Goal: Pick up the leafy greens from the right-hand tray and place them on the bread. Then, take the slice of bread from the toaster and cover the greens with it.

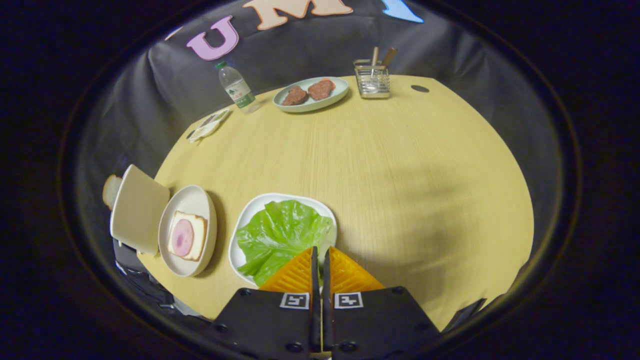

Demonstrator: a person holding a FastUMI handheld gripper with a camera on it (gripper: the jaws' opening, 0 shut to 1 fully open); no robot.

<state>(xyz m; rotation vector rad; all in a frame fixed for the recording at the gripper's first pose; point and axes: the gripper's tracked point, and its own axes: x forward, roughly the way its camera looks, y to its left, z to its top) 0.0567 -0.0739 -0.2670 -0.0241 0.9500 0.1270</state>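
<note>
Tongs, two-fingered gripper (320, 260): fingers drawn together with only a thin slit between them, holding nothing, tips poised over the near edge of the greens. Greens: one broad, crinkled bright-green lettuce leaf (280, 235), lying flat on a white rounded-square tray (260, 202), just ahead of the fingertips and partly under them. Bread: a square slice of pale toast with a round pink slice of meat on top (186, 236), resting on a white oval plate (192, 197) immediately left of the tray. Toaster: a cream box-shaped appliance (137, 207), touching or just beside the oval plate on its far left, with a rounded slice of bread (111, 191) showing behind it. Step in hand, by judgement: the first, fetching the leaf, not yet grasped. Next move calls for parting the fingers, lowering onto a fold of the leaf and pinching it; thin, limp stuff, likely to slip or drag. Further out: a pale green plate with two brown patties (311, 93), a clear plastic bottle with a green cap (236, 86), a wire basket holding wooden-handled utensils (372, 80), a small packet (209, 125). Surface: light wood-grain round table (400, 165). Room: dark cloth booth wall beyond.
</note>
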